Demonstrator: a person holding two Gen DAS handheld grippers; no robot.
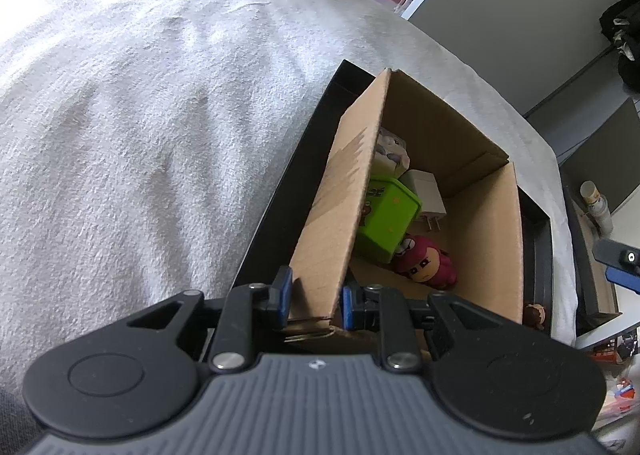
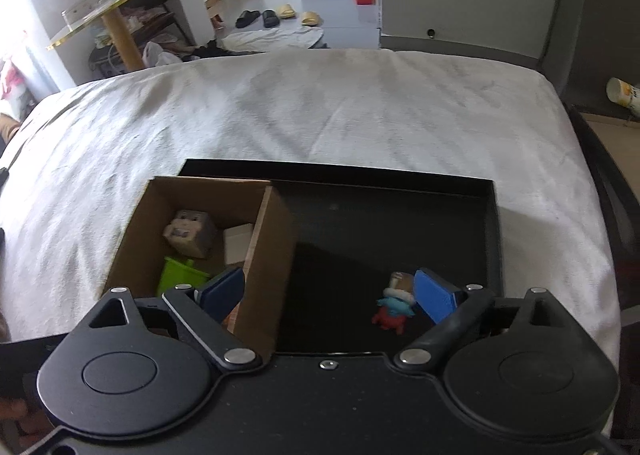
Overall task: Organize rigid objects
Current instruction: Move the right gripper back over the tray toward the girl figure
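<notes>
A: How far along?
B: Several toys sit in the cardboard box; one figurine remains on the black tray, maybe another.
A: Claws?
B: Left gripper pinches the box wall; right gripper gapes empty.

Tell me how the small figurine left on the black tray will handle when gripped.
The figurine looks like hard moulded plastic, so probably stiff and light. It lies on its side, lumpy in shape, so flat pads may slip or twist it. Probably won't roll far.

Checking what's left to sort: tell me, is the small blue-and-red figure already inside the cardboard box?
No, the blue-and-red figure lies on the black tray, outside the cardboard box.
</notes>
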